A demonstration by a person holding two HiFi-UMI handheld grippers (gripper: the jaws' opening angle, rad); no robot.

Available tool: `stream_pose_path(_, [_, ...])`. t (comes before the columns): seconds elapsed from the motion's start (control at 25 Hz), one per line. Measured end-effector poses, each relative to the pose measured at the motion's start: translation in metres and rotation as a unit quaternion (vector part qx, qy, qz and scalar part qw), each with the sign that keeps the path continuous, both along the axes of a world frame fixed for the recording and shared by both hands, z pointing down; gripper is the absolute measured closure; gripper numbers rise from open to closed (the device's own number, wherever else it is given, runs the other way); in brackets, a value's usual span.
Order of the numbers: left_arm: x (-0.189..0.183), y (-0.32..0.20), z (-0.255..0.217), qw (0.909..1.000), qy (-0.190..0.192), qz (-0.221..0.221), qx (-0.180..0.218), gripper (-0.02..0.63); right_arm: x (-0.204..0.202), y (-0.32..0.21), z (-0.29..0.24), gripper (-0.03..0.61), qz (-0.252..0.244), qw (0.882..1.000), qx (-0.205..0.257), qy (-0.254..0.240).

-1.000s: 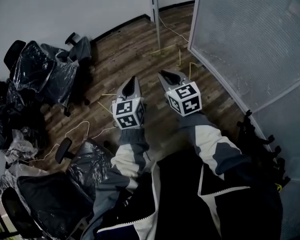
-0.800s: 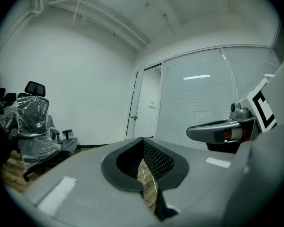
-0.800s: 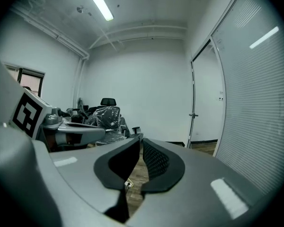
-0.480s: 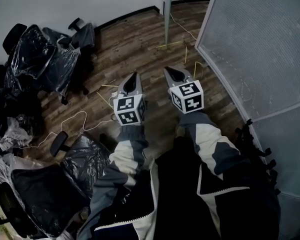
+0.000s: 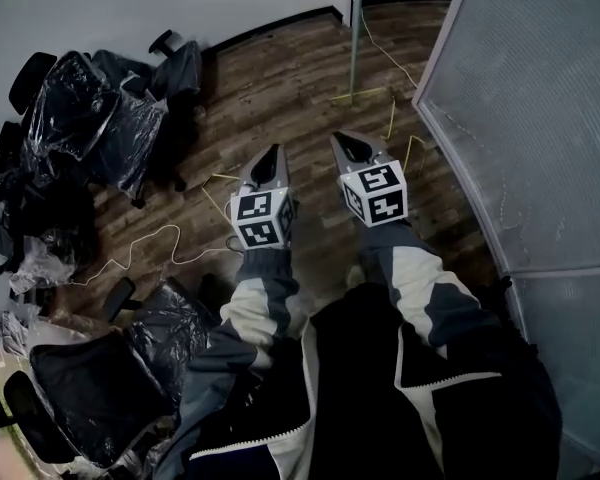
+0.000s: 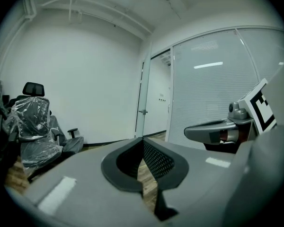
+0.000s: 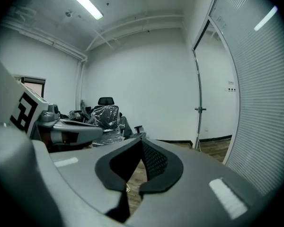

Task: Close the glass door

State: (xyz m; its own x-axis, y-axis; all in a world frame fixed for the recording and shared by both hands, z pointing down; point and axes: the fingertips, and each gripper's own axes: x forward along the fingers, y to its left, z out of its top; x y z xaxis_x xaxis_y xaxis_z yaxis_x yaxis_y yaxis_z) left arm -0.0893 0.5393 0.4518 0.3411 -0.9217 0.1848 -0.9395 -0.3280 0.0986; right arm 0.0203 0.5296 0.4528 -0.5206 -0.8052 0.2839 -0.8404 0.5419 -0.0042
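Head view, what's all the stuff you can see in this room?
Office chairs: several, black, plastic-wrapped, left side.
Cables: a few, pale, lying on the floor.
Floor: one, brown wood, middle.
Wall: one, white, far side.
Frosted glass wall: one, grey-white, right side.
Glass door: one, seen edge-on, standing open at the far end.
Sleeves: two, grey and white, bottom middle.
Left tongs: one, grey, shut, empty.
Right tongs: one, grey, shut, empty.
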Motion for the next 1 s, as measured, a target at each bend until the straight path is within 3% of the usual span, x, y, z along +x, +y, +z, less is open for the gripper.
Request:
stream_pose_path(0.24, [0.04,-0.071,0.0,0.9998,-0.002,-0.02,0.0,0.614,0.035,-0.072,0.005,0.575,-0.025,1.0,0.0,0.002])
stream_pose_path(0.52, [0.068,-0.121,-0.009,0.9995,-0.017,-0.026,0.0,0.614,0.061,-0.123,0.0,0.575,-0.038,0.999,0.004,-0.004])
stream_pose_path(0.76, [0.073,-0.156,-0.005,0.9995,-0.025,-0.019,-0.005,0.614,0.065,-0.156,0.009,0.574,-0.035,0.999,-0.003,-0.008])
stream_pose_path(1.0, [0.056,-0.212,-0.001,0.9997,-0.025,-0.004,-0.006,0.614,0.055,-0.2,0.034,0.575,-0.023,0.999,-0.012,0.02])
